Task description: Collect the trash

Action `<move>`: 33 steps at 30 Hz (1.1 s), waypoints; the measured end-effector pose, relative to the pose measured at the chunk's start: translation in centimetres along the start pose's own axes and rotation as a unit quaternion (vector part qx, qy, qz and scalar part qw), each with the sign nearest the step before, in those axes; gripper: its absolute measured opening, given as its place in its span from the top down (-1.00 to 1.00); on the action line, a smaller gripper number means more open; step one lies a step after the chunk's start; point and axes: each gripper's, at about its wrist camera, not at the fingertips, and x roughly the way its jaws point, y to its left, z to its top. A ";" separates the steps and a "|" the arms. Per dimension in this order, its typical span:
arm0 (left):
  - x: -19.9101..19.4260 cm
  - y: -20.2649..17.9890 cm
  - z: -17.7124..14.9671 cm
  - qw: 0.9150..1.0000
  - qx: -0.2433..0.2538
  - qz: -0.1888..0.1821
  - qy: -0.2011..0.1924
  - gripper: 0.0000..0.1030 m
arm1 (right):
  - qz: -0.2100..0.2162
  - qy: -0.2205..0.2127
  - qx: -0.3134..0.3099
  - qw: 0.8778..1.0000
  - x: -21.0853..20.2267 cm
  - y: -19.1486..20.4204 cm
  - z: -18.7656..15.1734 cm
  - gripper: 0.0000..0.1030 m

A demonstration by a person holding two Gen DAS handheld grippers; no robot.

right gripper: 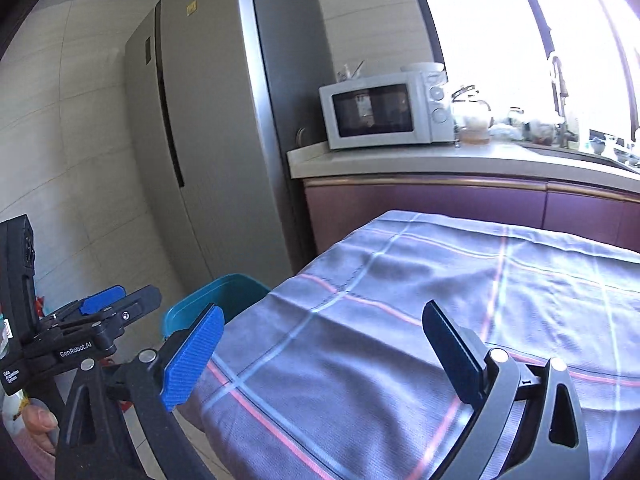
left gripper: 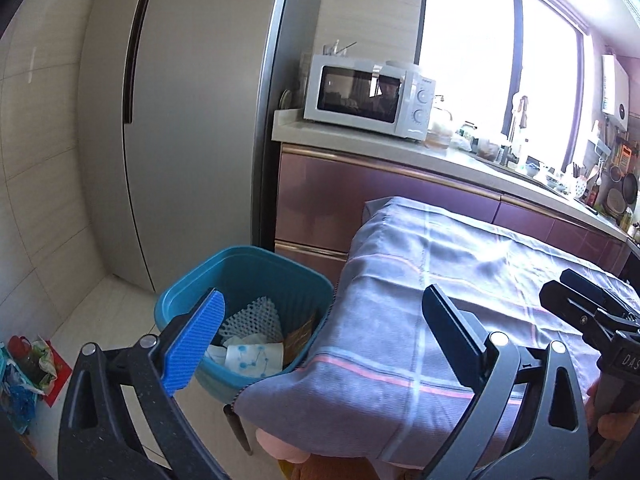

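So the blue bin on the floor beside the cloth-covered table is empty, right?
Not empty. The left wrist view shows the blue bin already holding white foam netting and crumpled paper. It does stand on the floor beside the cloth-covered table.

Tall grey fridge (left gripper: 180, 120) fills the nine o'clock side, its dark handle strip running down the door. At twelve o'clock a white microwave (left gripper: 368, 96) sits on the pale countertop (left gripper: 400, 144), two round dials on its right face, a glass jar (right gripper: 474, 120) just beside it. Purple cabinet fronts (left gripper: 360, 192) run below. A bright window (left gripper: 500, 52) glares at one o'clock. A checked grey-purple cloth (right gripper: 440, 288) drapes the table at five o'clock, pink and pale stripes crossing it.
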 end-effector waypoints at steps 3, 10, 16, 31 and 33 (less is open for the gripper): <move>-0.8 -1.0 0.0 1.000 0.002 -0.006 -0.013 -0.89 | -0.018 -0.016 0.001 1.000 -1.9 -0.8 -0.3 -0.87; -2.0 -3.2 0.0 0.999 0.014 -0.012 -0.037 -0.89 | -0.065 -0.050 -0.013 0.997 -5.3 -1.8 -0.8 -0.87; -2.7 -5.2 -0.1 0.998 0.028 -0.018 -0.050 -0.89 | -0.096 -0.066 -0.020 0.993 -7.1 -2.6 -1.2 -0.87; -4.5 -8.8 -0.6 0.994 0.061 -0.028 -0.087 -0.89 | -0.129 -0.091 -0.006 0.988 -10.0 -4.3 -1.8 -0.87; -4.6 -9.1 -0.7 0.994 0.061 -0.031 -0.088 -0.89 | -0.132 -0.094 -0.005 0.987 -10.3 -4.4 -1.8 -0.87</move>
